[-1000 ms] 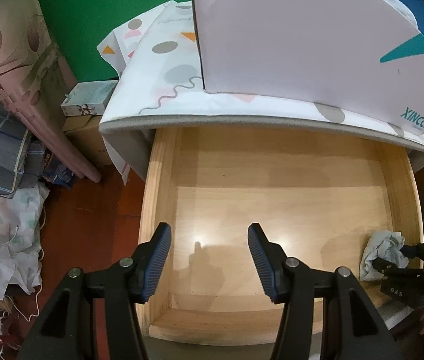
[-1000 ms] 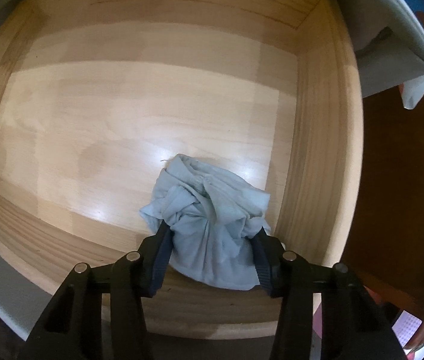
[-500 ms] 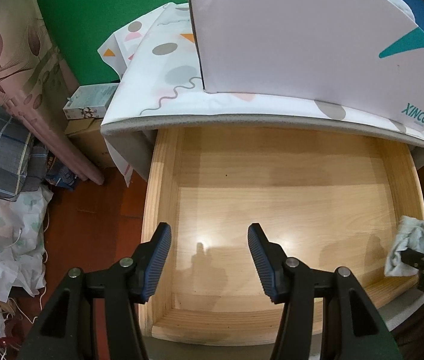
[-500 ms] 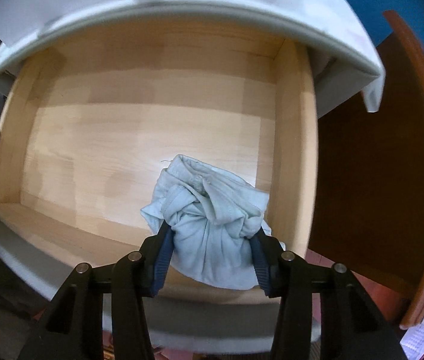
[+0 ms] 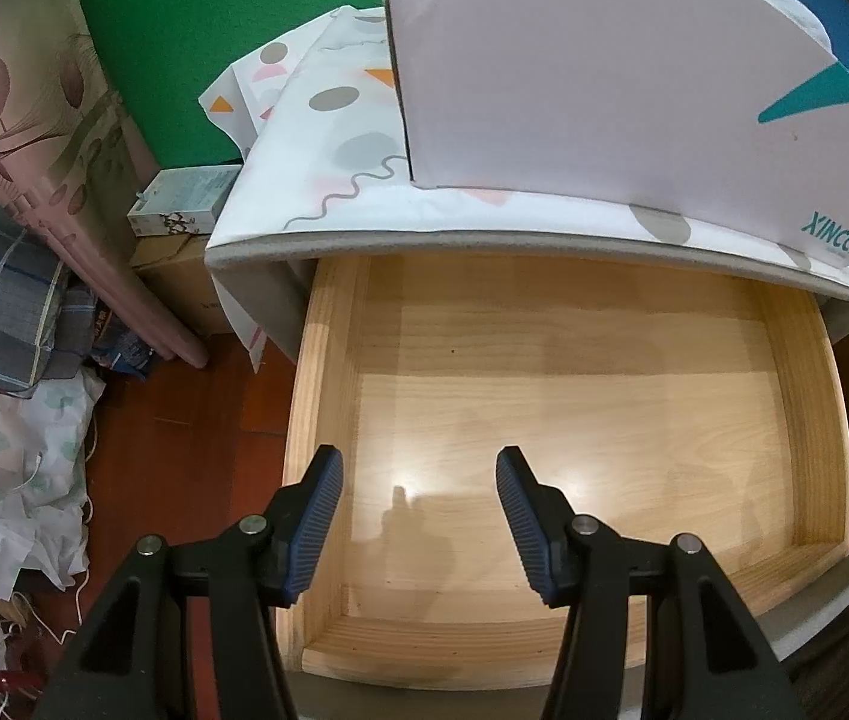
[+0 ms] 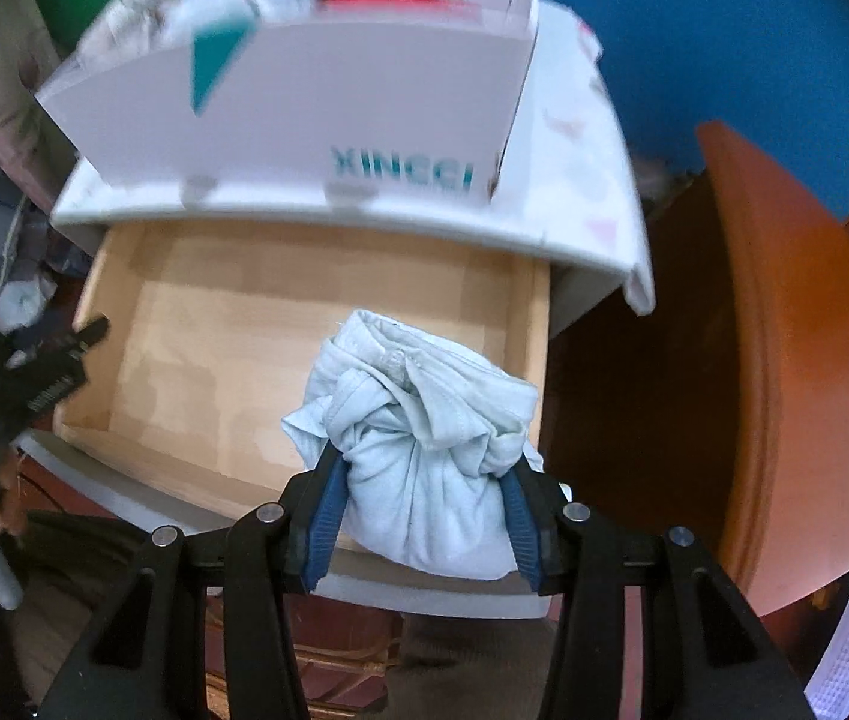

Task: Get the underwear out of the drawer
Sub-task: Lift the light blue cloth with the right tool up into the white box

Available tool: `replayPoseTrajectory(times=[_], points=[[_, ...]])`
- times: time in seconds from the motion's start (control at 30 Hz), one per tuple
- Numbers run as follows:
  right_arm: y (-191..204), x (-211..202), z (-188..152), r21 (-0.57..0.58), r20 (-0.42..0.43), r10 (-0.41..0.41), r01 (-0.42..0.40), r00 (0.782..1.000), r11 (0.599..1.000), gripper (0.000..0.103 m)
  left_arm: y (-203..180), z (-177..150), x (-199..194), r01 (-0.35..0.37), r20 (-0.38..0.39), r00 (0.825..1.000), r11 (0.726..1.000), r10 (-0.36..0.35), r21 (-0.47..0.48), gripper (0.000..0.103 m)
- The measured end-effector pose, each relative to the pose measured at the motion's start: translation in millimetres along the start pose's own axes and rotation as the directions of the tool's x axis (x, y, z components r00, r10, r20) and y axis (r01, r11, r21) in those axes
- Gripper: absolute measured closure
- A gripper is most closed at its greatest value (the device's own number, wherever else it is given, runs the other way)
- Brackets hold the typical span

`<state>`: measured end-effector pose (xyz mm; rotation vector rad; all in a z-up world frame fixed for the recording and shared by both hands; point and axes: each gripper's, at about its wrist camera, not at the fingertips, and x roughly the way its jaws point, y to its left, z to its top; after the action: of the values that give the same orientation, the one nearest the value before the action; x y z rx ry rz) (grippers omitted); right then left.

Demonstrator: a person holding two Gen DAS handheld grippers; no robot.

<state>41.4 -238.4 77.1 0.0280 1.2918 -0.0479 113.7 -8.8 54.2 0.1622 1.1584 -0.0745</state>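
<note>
The right gripper [image 6: 421, 507] has its jaws clamped on the bundled pale blue underwear [image 6: 418, 450], which hangs above the front right corner of the open wooden drawer [image 5: 574, 420] (its floor looks bare in both views). The left gripper [image 5: 418, 516] hovers over the drawer's front left part, jaws parted and holding nothing. A white box [image 5: 634, 90] sits on the patterned cabinet top [image 5: 328, 138] behind
</note>
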Motion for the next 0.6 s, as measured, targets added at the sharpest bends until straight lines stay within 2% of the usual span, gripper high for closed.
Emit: replayPoseTrajectory(times=[0.3,0.6], points=[[5.3,-65.2,38.3,0.003,0.126,0.0,-0.001,0.992,1.0,0.059,0.0,-0.3,-2.6,-0.003,0.011,1.0,1.0,0.003,0.004,0.048],[18.5,-88.0,66.1,0.001,0.185,-0.004,0.004,0.983,1.0,0.059,-2.7,0.8,-5.5,-0.009,0.025,1.0,1.0,0.008,0.018,0.048]])
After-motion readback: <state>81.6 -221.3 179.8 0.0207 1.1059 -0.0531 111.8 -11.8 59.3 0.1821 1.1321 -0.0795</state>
